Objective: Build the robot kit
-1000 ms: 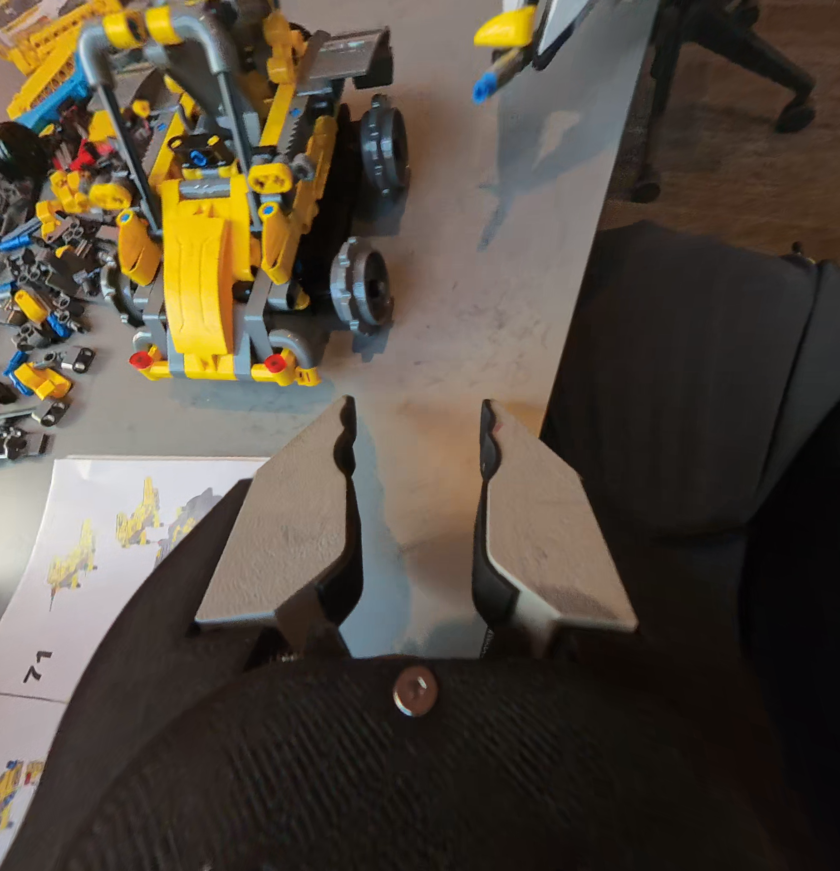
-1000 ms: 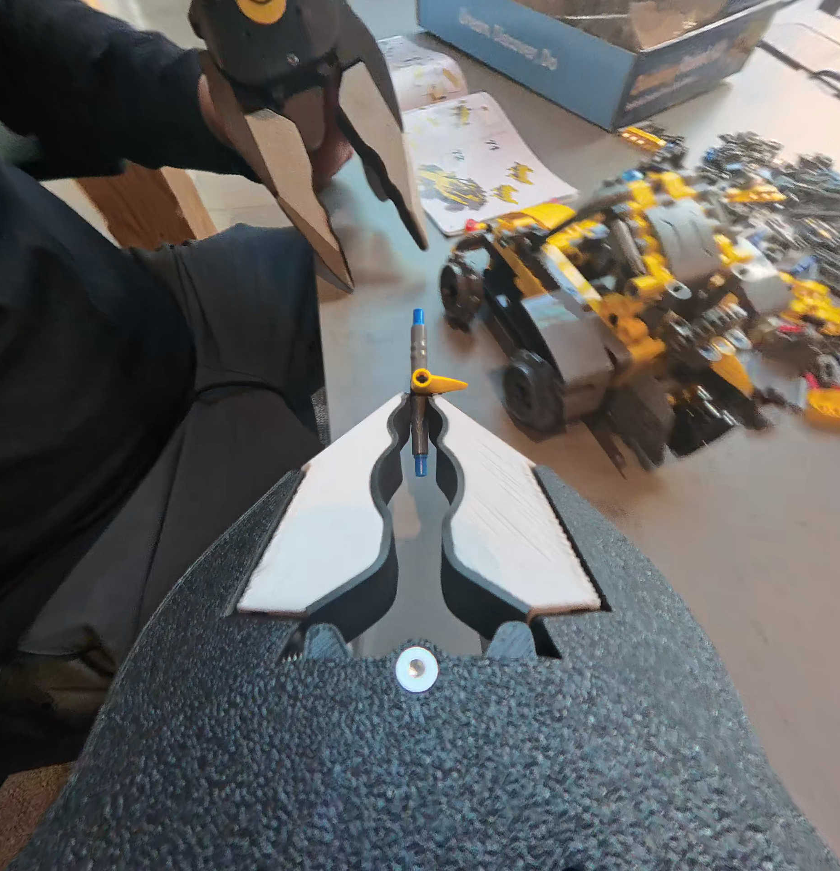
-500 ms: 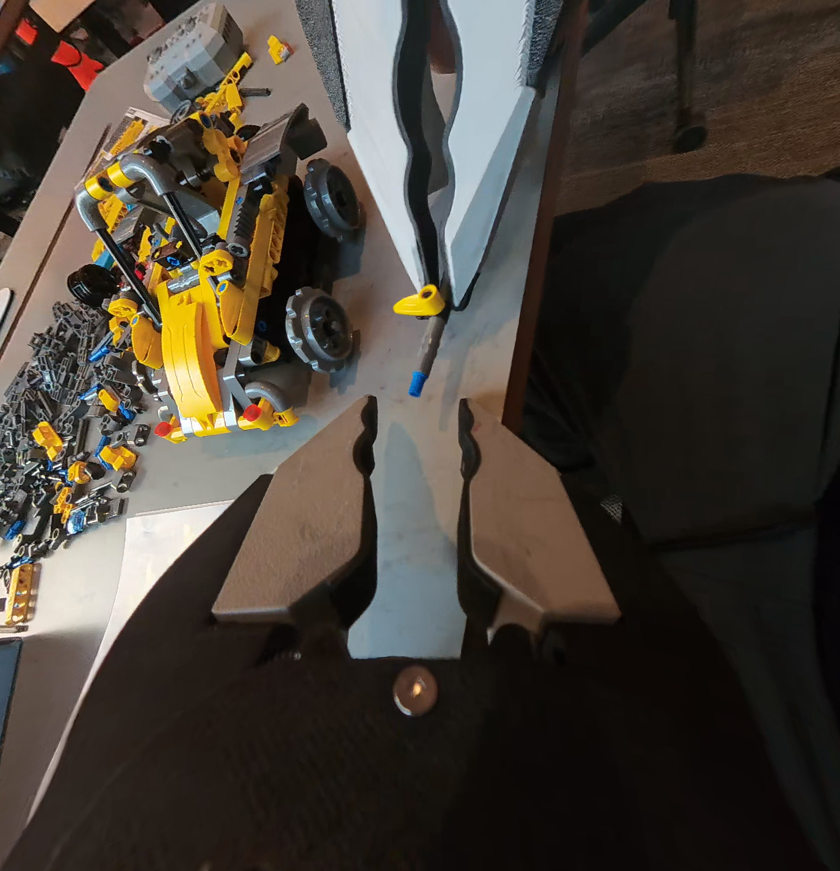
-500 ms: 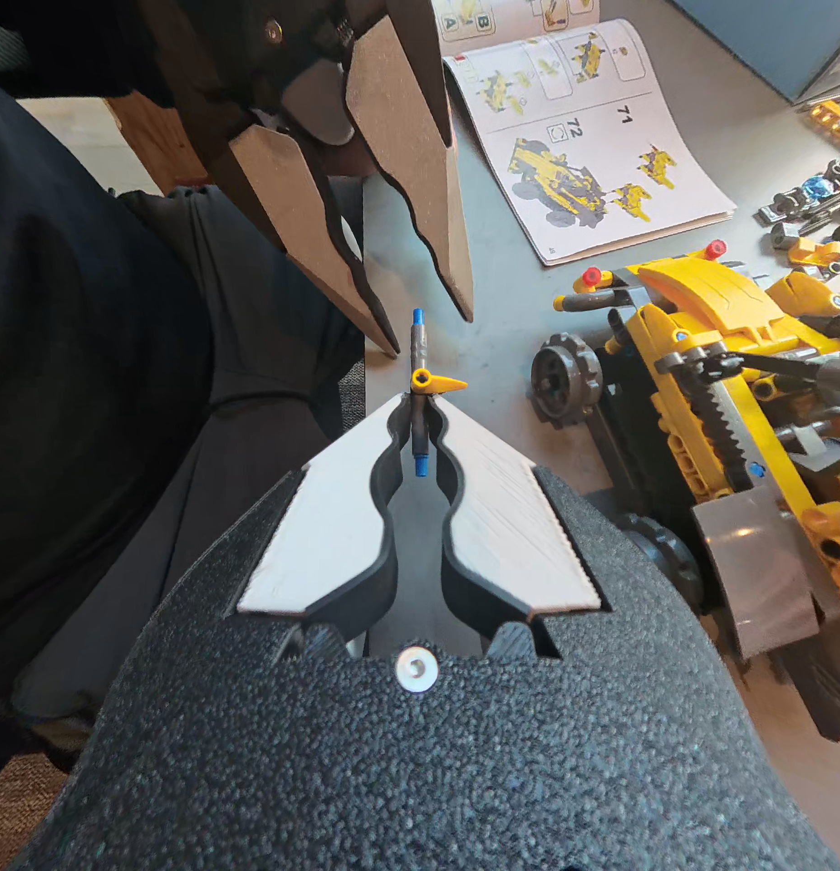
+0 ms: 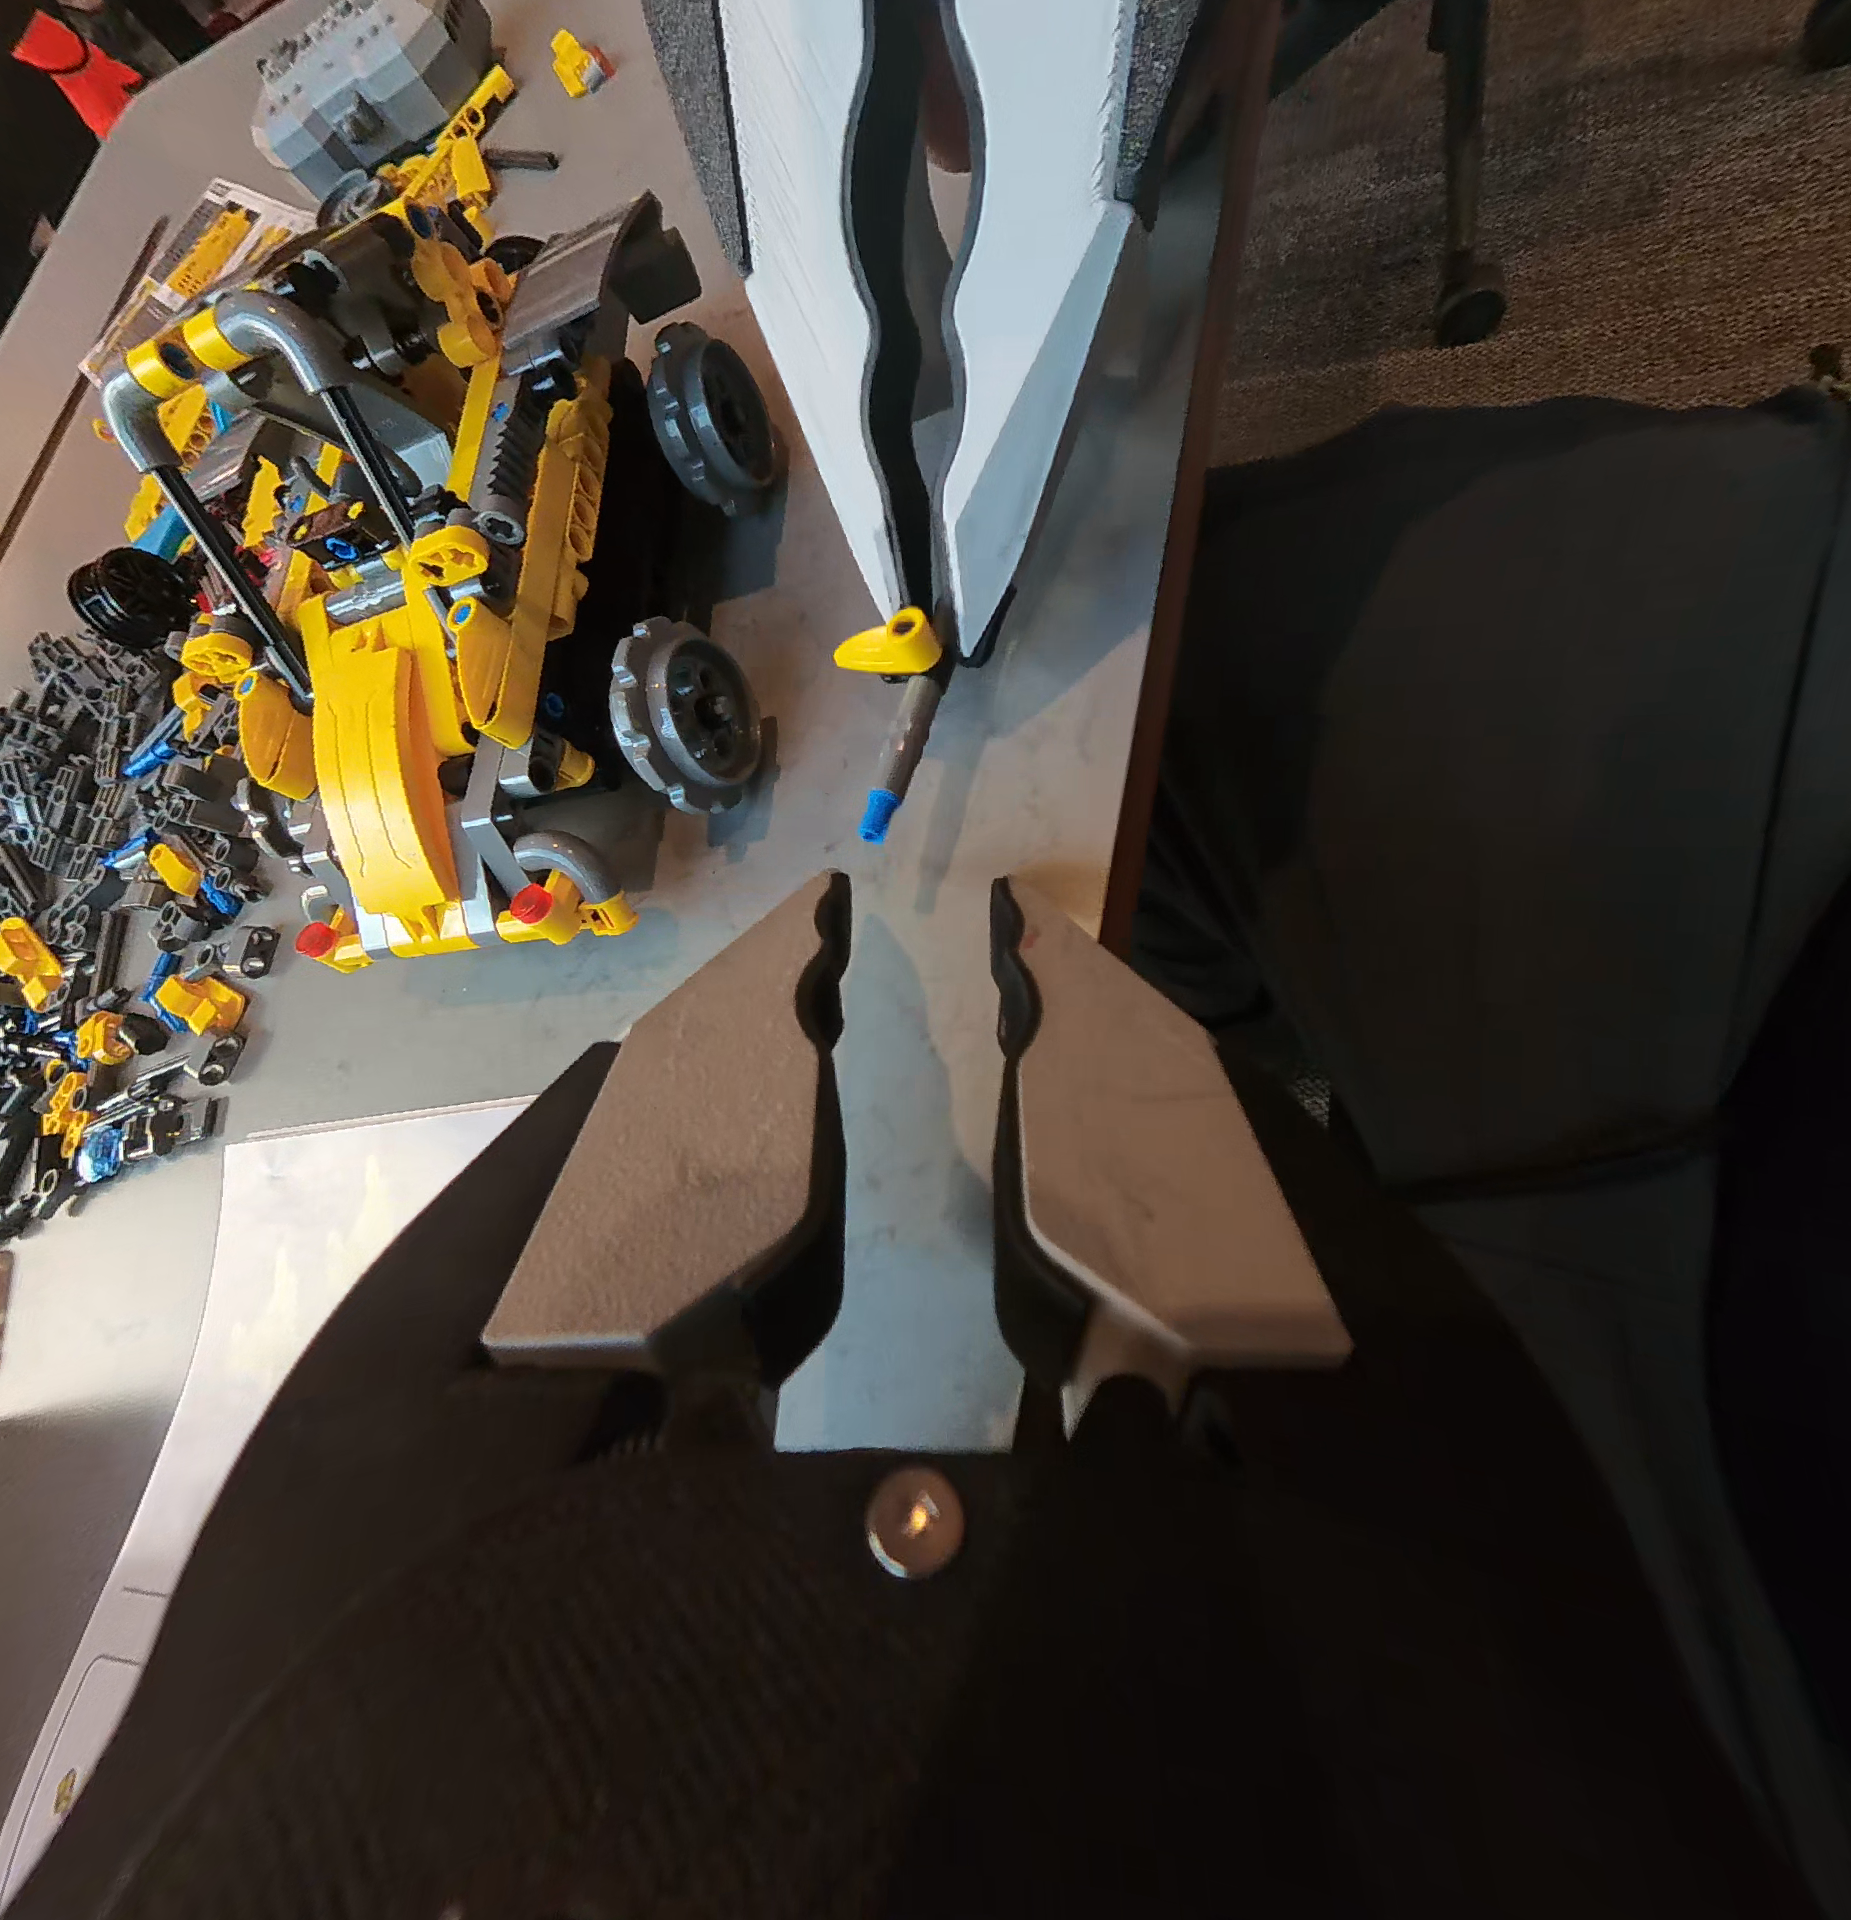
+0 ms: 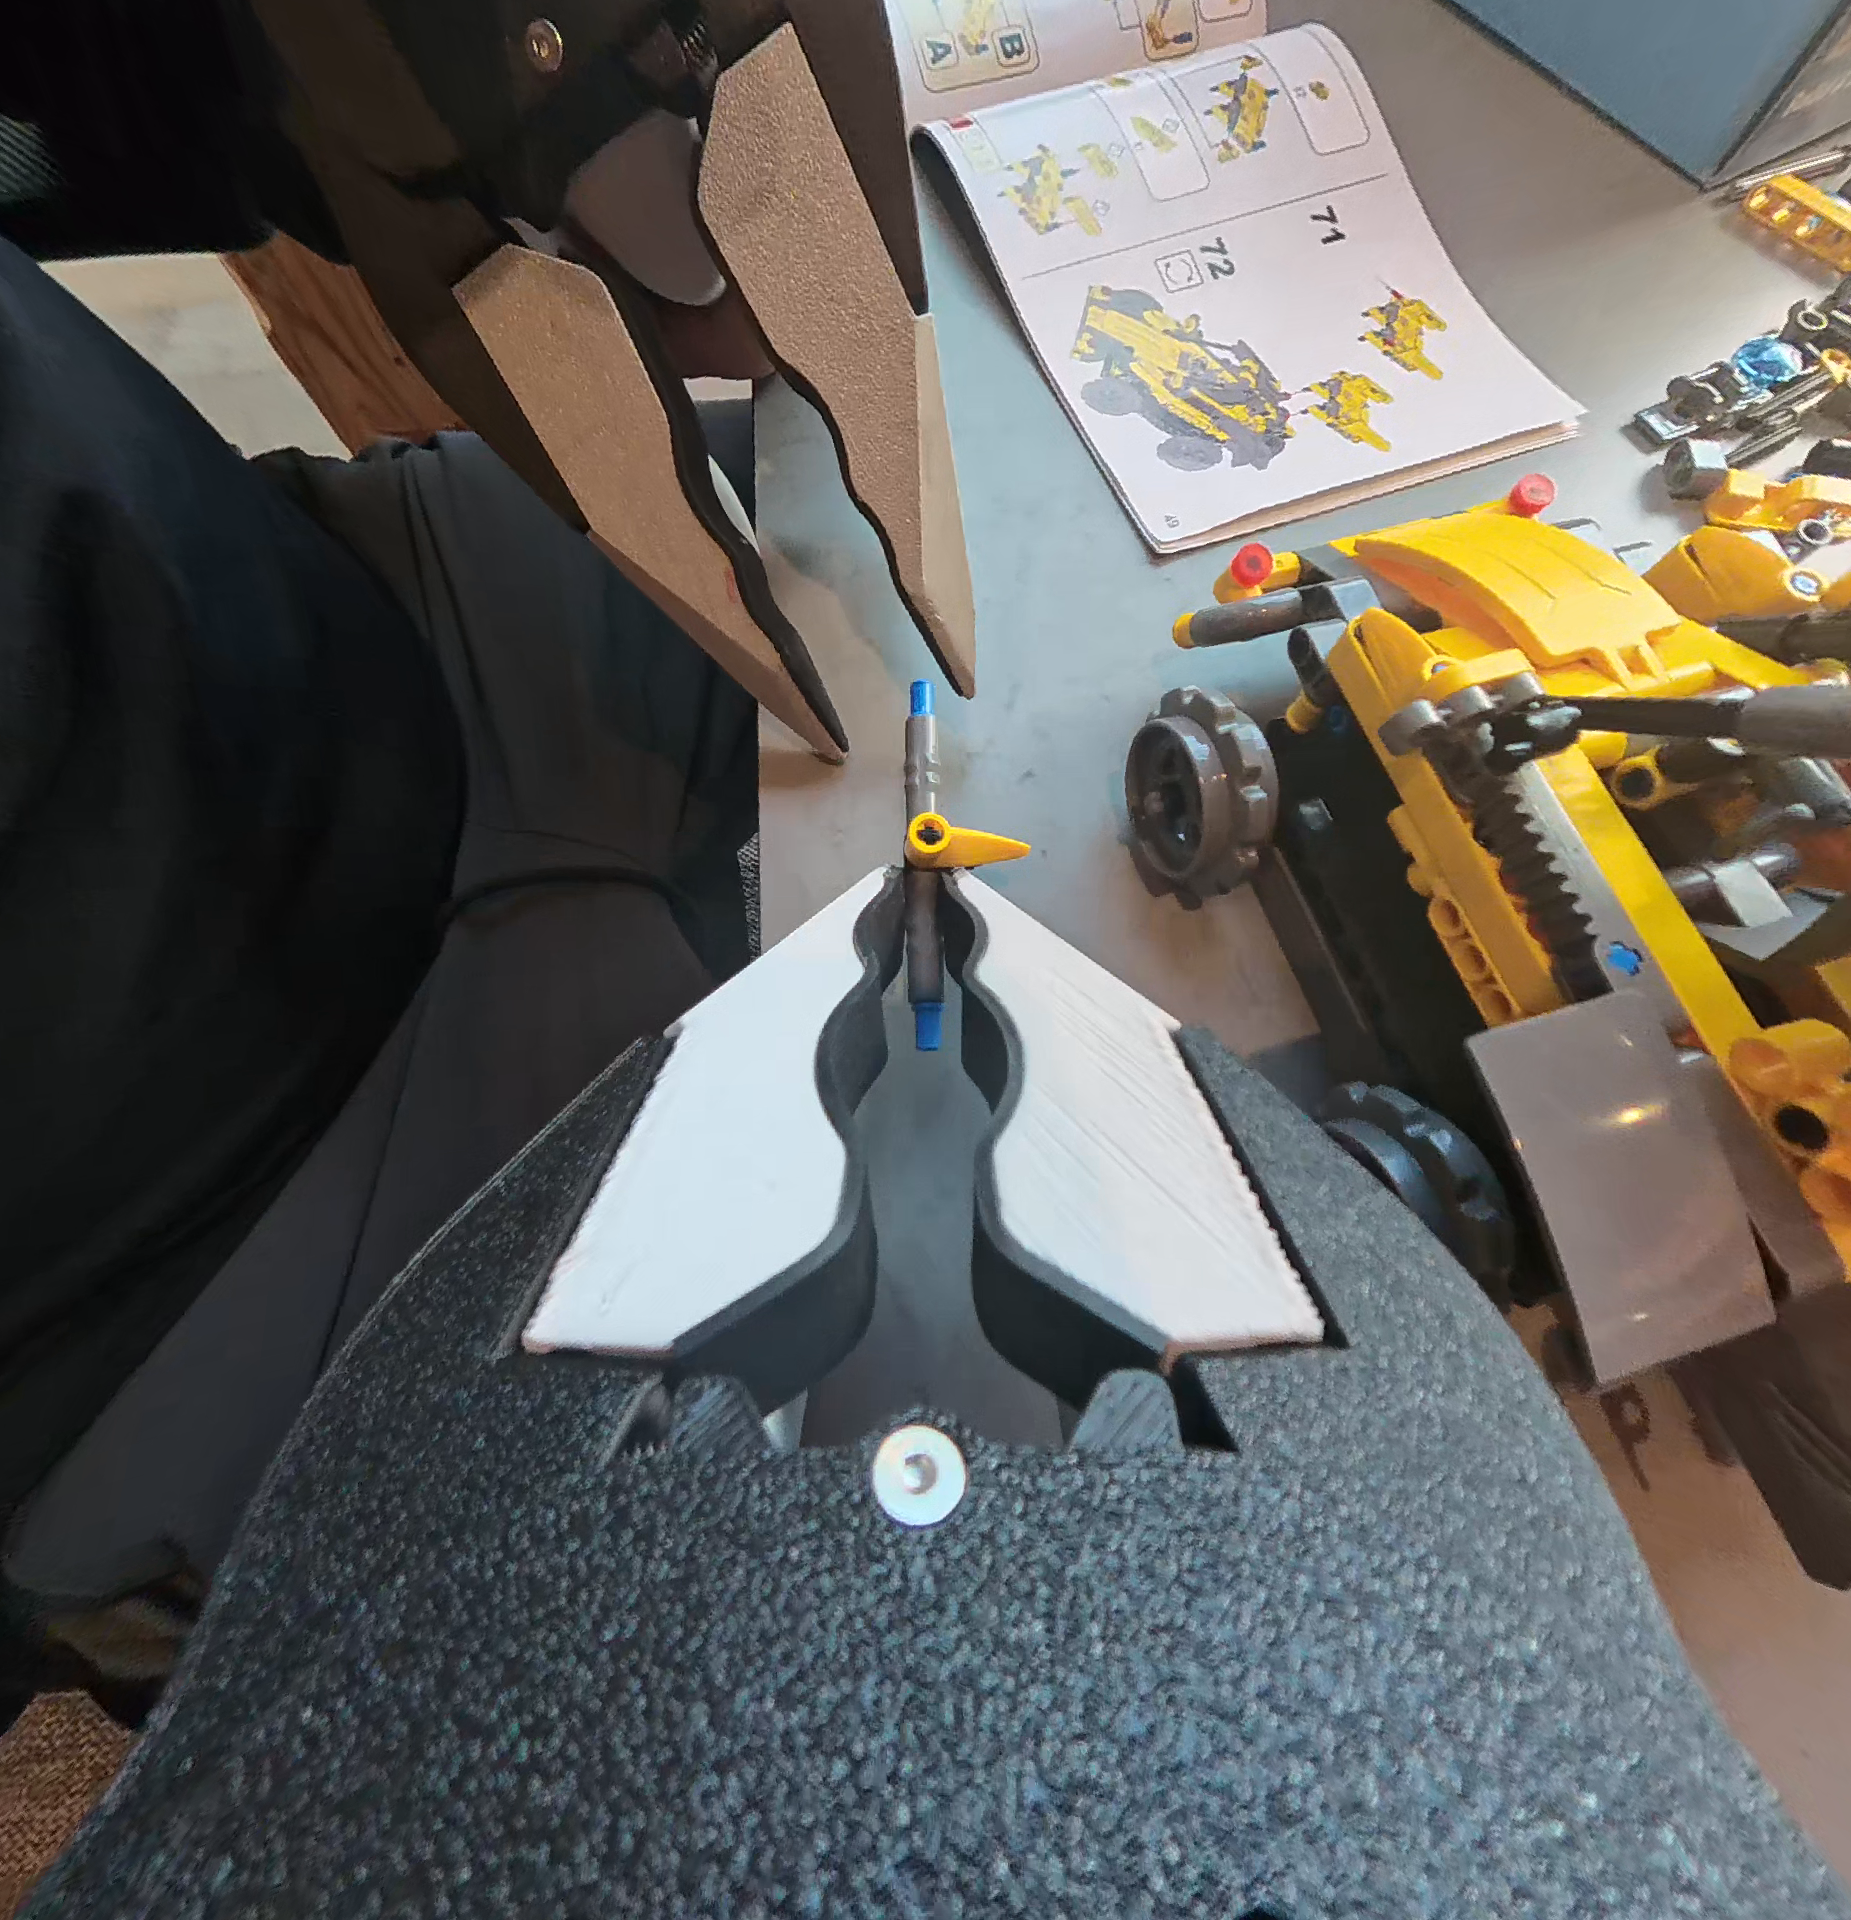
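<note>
My right gripper [image 6: 926, 883] is shut on a short grey rod [image 6: 923, 774] with blue ends and a small yellow pointed piece [image 6: 962, 842] on it. The rod sticks out past the fingertips, above the grey table [image 6: 1056, 644]. My left gripper [image 6: 893, 712] is open and empty, pointing at the rod's far blue tip and just short of it. In the left wrist view, the left gripper [image 5: 921, 904] faces the right gripper [image 5: 942, 634], with the rod [image 5: 905, 727] between them. A yellow and grey brick-built vehicle [image 5: 401, 675] stands beside them.
An open instruction booklet [image 6: 1264, 312] lies behind the vehicle [image 6: 1523, 779]. Several loose small parts [image 5: 69, 883] lie left of it, and a grey block [image 5: 370, 104] sits at the back. The table edge [image 5: 1160, 623] runs close by, next to a person's dark clothing [image 5: 1523, 831].
The two grippers have come together tip to tip near the table edge. The left gripper's fingers have narrowed a little. The right gripper still holds the rod.
</note>
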Demonstrator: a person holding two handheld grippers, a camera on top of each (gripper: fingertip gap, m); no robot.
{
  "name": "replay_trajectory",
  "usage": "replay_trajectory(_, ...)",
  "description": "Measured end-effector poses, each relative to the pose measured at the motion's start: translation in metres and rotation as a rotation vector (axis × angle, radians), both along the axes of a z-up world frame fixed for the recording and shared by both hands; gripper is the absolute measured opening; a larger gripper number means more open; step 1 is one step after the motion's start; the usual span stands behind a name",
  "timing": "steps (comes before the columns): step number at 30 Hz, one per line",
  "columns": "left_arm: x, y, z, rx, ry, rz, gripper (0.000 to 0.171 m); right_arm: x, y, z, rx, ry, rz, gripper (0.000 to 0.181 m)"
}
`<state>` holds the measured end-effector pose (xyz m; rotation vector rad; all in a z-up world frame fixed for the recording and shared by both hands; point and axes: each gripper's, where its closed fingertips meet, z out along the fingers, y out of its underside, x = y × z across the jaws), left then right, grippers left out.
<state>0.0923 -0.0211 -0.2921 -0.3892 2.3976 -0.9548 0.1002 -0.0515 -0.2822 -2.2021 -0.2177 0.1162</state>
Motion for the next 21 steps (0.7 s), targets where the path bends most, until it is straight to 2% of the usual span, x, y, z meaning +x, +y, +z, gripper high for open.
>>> replay_trajectory(10, 0.001, 0.000, -0.001, 0.000, 0.013, 0.005, 0.018, 0.012, -0.011, -0.010, -0.056, -0.038, -0.029, 0.004)
replay_trajectory(21, 0.001, 0.001, -0.002, 0.006, 0.015, 0.008, 0.013, 0.040, -0.050, -0.017, -0.098, -0.050, -0.106, 0.003)
